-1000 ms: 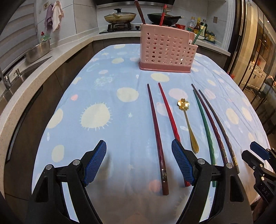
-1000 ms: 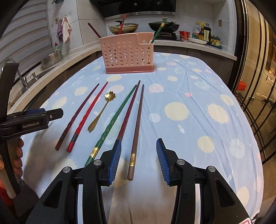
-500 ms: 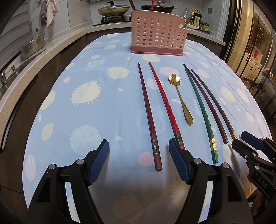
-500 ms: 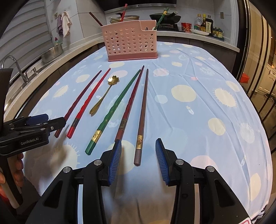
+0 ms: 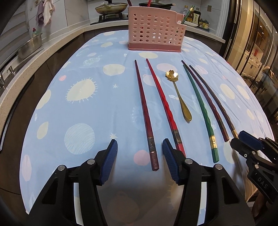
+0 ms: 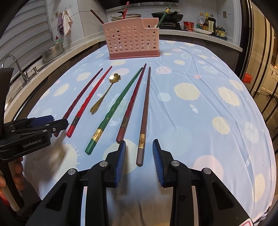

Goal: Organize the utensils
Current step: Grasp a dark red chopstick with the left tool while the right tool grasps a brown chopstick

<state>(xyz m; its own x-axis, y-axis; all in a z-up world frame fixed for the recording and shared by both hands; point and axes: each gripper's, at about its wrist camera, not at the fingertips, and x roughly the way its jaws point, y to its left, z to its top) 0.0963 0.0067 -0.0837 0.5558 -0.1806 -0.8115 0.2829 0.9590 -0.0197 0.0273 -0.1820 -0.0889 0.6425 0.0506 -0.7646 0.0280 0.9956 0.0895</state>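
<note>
A: Why is the pink utensil caddy point(image 6: 133, 39) at the tablecloth's point(image 6: 199, 107) far end?

B: It's where the utensils go. The chopsticks lie fanned before it.

A: The grippers?

B: Left gripper point(image 5: 139, 159) has just been narrowing around the dark red chopstick point(image 5: 147, 121), right gripper point(image 6: 139, 157) around the brown chopstick point(image 6: 144, 121); neither grips yet

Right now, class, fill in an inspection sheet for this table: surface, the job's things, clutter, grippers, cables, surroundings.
Surface: blue tablecloth with pale sun and planet prints, lightly wrinkled.
Job's things: five chopsticks and a gold flower spoon lie side by side; pink holder stands beyond them, already holding a few sticks.
Clutter: nothing seen.
Grippers: left gripper open, jaws just been closing, dark red chopstick between its fingers, untouched; right gripper open, jaws just been closing, brown chopstick between its fingers, untouched.
Cables: nothing seen.
Surroundings: kitchen counter with sink, stove with pans, sauce bottles.
</note>
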